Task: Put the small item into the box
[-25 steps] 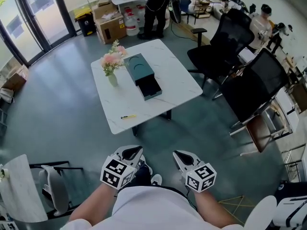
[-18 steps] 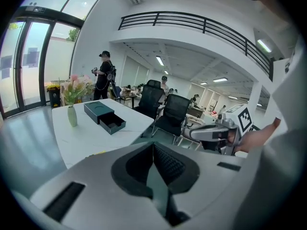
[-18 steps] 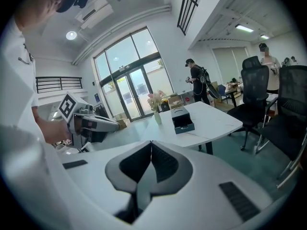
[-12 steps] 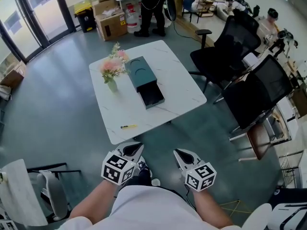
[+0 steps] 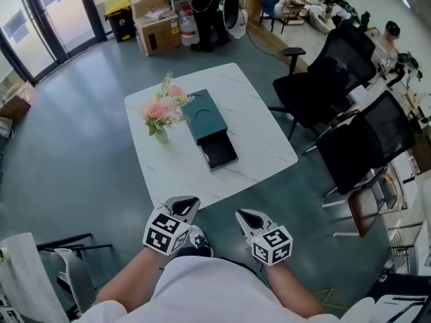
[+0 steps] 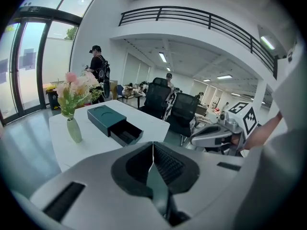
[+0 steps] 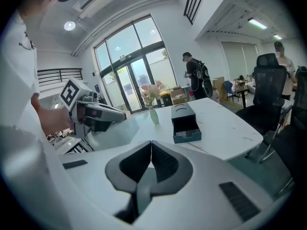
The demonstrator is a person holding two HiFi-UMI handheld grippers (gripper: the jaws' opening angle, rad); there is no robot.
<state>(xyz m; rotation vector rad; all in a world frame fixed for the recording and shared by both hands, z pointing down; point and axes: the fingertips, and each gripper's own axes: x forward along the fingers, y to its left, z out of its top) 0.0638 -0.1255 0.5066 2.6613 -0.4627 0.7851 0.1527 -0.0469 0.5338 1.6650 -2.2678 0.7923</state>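
White marble-look table (image 5: 259, 123), squarish with rounded corners, stands on a smooth grey-green floor (image 5: 74, 133). Towards its left side a slim pale vase (image 5: 159, 134) holds soft pink flowers (image 5: 161, 110). Just right of the vase lies the box (image 5: 204, 115), a matte dark teal oblong with a round recess in its lid; its drawer (image 5: 221, 155) is pulled out towards the near table edge. Below that edge the left gripper (image 5: 184, 202) has its ribbed black pads pressed together with nothing between them. The right gripper (image 5: 244, 215) beside it is likewise closed and empty. Both are well short of the box. Brown cardboard cartons (image 5: 158, 31) and a standing person (image 5: 205, 9) are beyond the table; black mesh office chairs (image 5: 316, 86) crowd its right side
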